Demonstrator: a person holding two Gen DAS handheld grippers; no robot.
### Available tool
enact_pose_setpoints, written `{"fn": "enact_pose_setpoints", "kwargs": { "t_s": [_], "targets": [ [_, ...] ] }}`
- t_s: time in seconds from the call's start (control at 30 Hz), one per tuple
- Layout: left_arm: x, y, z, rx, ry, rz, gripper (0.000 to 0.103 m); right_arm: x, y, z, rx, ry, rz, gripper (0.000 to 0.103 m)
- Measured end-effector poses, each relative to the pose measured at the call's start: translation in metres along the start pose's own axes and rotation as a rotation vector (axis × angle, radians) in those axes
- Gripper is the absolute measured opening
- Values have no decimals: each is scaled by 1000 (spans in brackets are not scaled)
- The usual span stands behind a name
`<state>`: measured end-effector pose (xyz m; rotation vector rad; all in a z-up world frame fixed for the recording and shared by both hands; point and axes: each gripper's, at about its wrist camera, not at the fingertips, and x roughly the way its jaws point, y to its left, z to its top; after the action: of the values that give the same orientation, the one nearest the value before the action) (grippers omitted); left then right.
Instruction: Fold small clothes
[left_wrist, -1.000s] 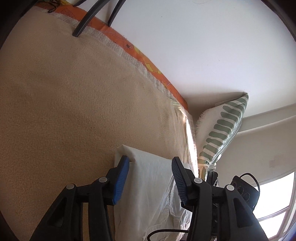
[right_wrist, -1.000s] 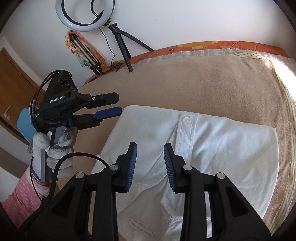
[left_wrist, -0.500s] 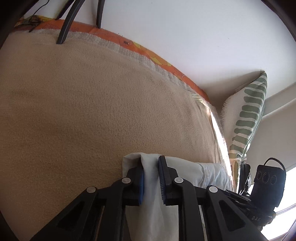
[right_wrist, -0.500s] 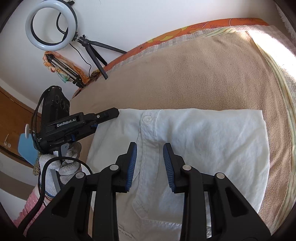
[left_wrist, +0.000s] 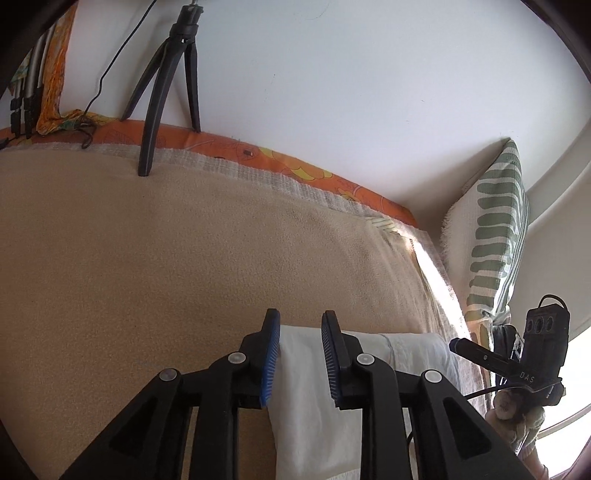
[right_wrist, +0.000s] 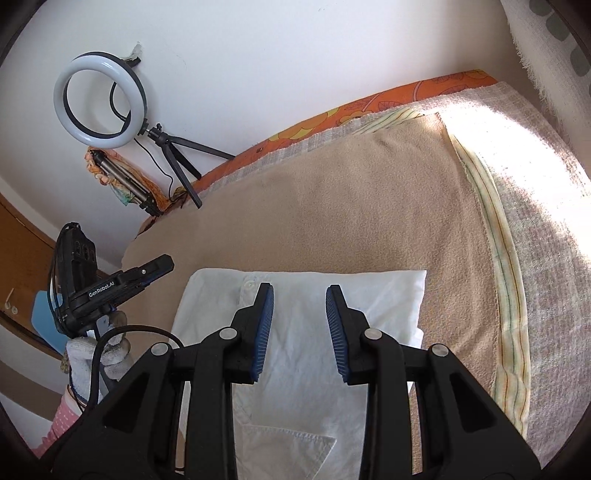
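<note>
A white buttoned shirt (right_wrist: 306, 295) lies folded flat on the tan blanket (right_wrist: 351, 206); its far edge also shows in the left wrist view (left_wrist: 299, 354). My right gripper (right_wrist: 299, 291) is open and hovers over the shirt's middle, beside the button placket. My left gripper (left_wrist: 300, 321) is open with its blue pads (left_wrist: 272, 347) either side of the shirt's left edge, cloth between them but not pinched. It shows from the side in the right wrist view (right_wrist: 155, 264), at the shirt's left corner.
A ring light on a tripod (right_wrist: 99, 107) and a folded tripod (right_wrist: 125, 184) stand at the bed's far left edge. An orange sheet (left_wrist: 295, 173) borders the wall. A green-striped pillow (left_wrist: 491, 236) stands at the right. Sunlit striped cloth (right_wrist: 517, 229) lies right of the blanket.
My left gripper closed on the shirt's left edge half a second ago and has now opened, letting it go. The shirt has gone from spread wide to a narrower flat fold. My right gripper opened wider.
</note>
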<state>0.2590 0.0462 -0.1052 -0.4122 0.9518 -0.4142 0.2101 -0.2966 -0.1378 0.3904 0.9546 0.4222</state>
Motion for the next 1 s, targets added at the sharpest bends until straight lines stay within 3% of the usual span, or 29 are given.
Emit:
{"fn": "enact_pose_setpoints", "kwargs": {
  "t_s": [0.07, 0.13, 0.27, 0.37, 0.47, 0.57, 0.67, 0.83, 1.0],
  "targets": [
    [14, -15, -2, 8, 45, -81, 21, 3, -2, -1, -9, 3, -15, 31],
    [31, -29, -3, 34, 80, -85, 21, 8, 2, -3, -47, 8, -40, 31],
    [62, -51, -10, 116, 136, -38, 21, 18, 10, -9, -135, 16, -92, 31],
    [79, -50, -19, 184, 151, 69, 21, 27, 4, -10, -148, 27, -146, 31],
    [83, -39, -24, 180, 146, 35, 18, 46, -11, -18, -144, 92, -215, 25],
    [74, -31, -19, 153, 139, 51, 12, 42, -5, -19, -200, 88, -241, 25],
    [59, -18, -16, 165, 107, 119, 11, 33, -13, -16, -157, 81, -247, 24],
    [29, 19, -8, 74, 63, 204, 14, 13, -31, -13, -73, 70, -232, 27],
    [-10, 26, -5, 53, 2, 184, 19, -15, -26, -17, -72, 27, -183, 28]
  ]
}}
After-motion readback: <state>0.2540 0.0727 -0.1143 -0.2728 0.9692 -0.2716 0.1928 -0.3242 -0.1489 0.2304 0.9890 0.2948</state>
